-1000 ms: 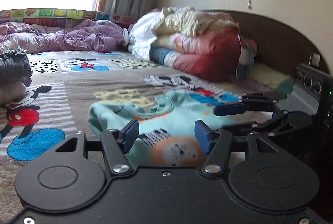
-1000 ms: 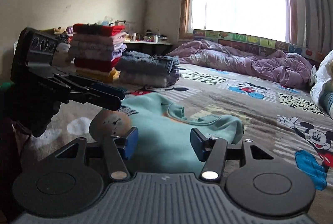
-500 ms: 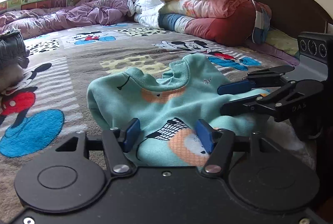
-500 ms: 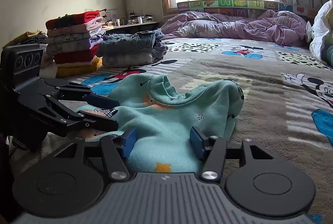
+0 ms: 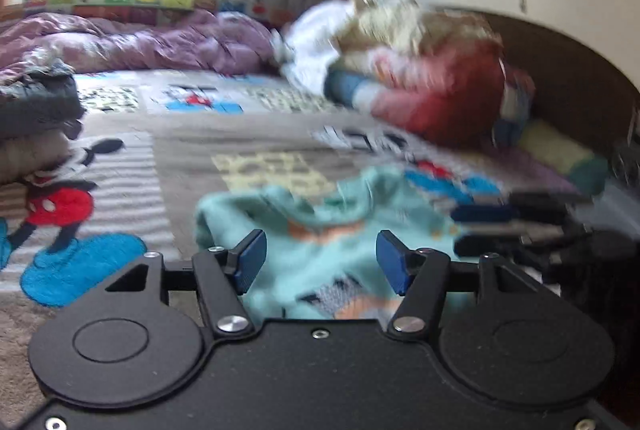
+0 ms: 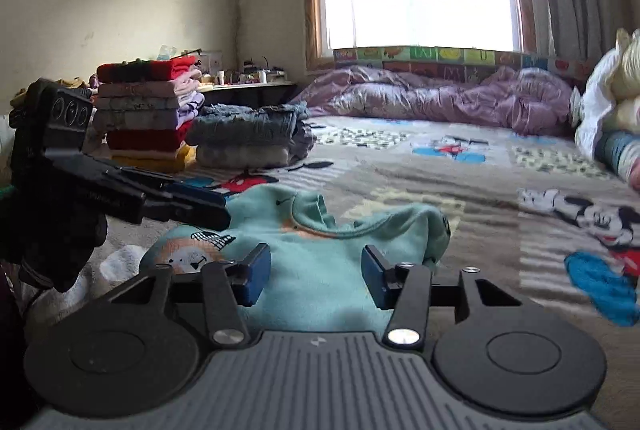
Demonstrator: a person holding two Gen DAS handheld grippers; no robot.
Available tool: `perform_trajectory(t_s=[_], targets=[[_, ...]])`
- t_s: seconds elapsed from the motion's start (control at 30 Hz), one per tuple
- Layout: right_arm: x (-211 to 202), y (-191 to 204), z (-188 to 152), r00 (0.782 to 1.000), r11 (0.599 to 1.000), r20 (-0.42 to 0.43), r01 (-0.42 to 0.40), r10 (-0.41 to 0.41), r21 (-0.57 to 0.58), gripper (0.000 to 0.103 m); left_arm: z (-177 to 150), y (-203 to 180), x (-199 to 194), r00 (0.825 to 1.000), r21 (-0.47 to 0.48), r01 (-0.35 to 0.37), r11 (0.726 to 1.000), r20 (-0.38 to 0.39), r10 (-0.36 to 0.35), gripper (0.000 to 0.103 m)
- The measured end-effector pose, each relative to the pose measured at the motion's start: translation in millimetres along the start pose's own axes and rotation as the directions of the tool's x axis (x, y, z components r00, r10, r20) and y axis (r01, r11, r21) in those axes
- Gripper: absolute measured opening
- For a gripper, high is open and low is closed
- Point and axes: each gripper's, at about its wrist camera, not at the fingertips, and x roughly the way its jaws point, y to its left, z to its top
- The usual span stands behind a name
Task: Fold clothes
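Bed blanket fills the lower half of both views, w/ a folded clothes stack at mid left of the right wrist view. Teal sweatshirt lies rumpled at lower centre, collar bunched up, not yet flat. Left tool is released, jaws apart, nothing pinched, cloth showing beyond the gap. Right tool is closing, pads not yet on fabric afaict. Risks: closing on a bunched ridge could take two layers, so the fold comes out crooked; uneven grips would skew the hem; tools sit near each other, so they could bump. Left wrist view is blurred, so edge position is unclear.
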Motion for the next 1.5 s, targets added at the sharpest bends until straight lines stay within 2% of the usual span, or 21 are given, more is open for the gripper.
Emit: perform_trajectory(t_s=[0.1, 0.23, 0.43, 0.57, 0.7, 0.83, 0.9, 1.03, 1.13, 1.2, 1.3, 1.33, 1.4, 1.43, 1.5], targets=[[6.9, 3.2, 7.4, 1.0, 0.999, 0.003, 0.027, -0.027, -0.039, 0.047, 10.4, 0.0, 9.8, 0.999, 0.006, -0.036, 0.999, 0.02, 0.036, 0.061], [29.4, -8.2, 23.7, 0.998, 0.995, -0.012, 0.061, -0.062, -0.076, 0.048, 20.8, -2.0, 27.4, 0.999, 0.072, -0.037, 0.997, 0.012, 0.036, 0.061], [67.3, -37.9, 31.7, 0.998, 0.998, -0.032, 0.049, -0.05, -0.035, 0.048, 12.2, 6.2, 57.6, 0.995, 0.077, -0.047, 0.996, -0.082, 0.053, 0.061], [95.6, -65.9, 13.7, 0.987, 0.994, -0.156, 0.056, -0.041, 0.095, 0.046, 4.9, 13.2, 69.7, 0.99, 0.054, -0.039, 0.998, -0.133, 0.046, 0.061], [102.3, -73.6, 5.9, 0.985, 0.986, -0.171, 0.017, 0.012, 0.165, 0.047, -1.5, 22.8, 80.4, 0.983, 0.006, -0.026, 1.0, -0.181, 0.027, 0.061], [105.7, -83.2, 1.4, 0.983, 0.973, -0.178, -0.006, 0.048, 0.231, 0.047, -4.2, 24.1, 80.4, 0.982, -0.009, -0.019, 1.0, -0.186, 0.017, 0.061], [106.2, -83.6, 1.0, 0.982, 0.972, -0.181, -0.007, 0.05, 0.233, 0.047, -5.5, 19.6, 80.7, 0.982, 0.021, -0.029, 0.999, -0.188, 0.032, 0.061], [103.5, -70.1, 1.8, 0.983, 0.988, -0.185, 0.023, 0.006, 0.152, 0.05, -9.2, 4.7, 80.2, 0.98, 0.126, -0.065, 0.99, -0.178, 0.087, 0.062], [99.6, -56.3, -1.3, 0.981, 0.996, -0.187, 0.064, -0.051, 0.063, 0.052, -16.8, -10.9, 81.3, 0.976, 0.234, -0.114, 0.966, -0.154, 0.152, 0.063], [97.5, -48.4, -2.3, 0.979, 0.996, -0.186, 0.088, -0.085, 0.011, 0.052, -19.4, -16.2, 82.3, 0.972, 0.273, -0.142, 0.951, -0.141, 0.186, 0.066], [85.4, -44.0, 2.8, 0.978, 0.991, -0.164, 0.131, -0.127, 0.014, 0.05, -18.3, -22.9, 77.5, 0.967, 0.309, -0.191, 0.932, -0.102, 0.232, 0.068], [77.7, -43.1, 5.4, 0.978, 0.988, -0.149, 0.15, -0.144, 0.031, 0.052, -15.1, -25.3, 69.8, 0.968, 0.303, -0.209, 0.93, -0.071, 0.241, 0.069], [53.0, -50.3, 8.6, 0.985, 0.968, -0.101, 0.159, -0.142, 0.191, 0.06, -6.4, -26.7, 45.3, 0.975, 0.241, -0.216, 0.946, 0.007, 0.221, 0.071], [42.0, -54.9, 7.9, 0.987, 0.949, -0.088, 0.157, -0.137, 0.275, 0.065, -1.4, -23.6, 32.2, 0.979, 0.175, -0.203, 0.963, 0.024, 0.202, 0.075], [25.3, -63.2, 2.5, 0.988, 0.901, -0.09, 0.153, -0.127, 0.405, 0.066, 3.5, -13.1, 10.0, 0.983, 0.024, -0.179, 0.984, 0.035, 0.178, 0.077]])
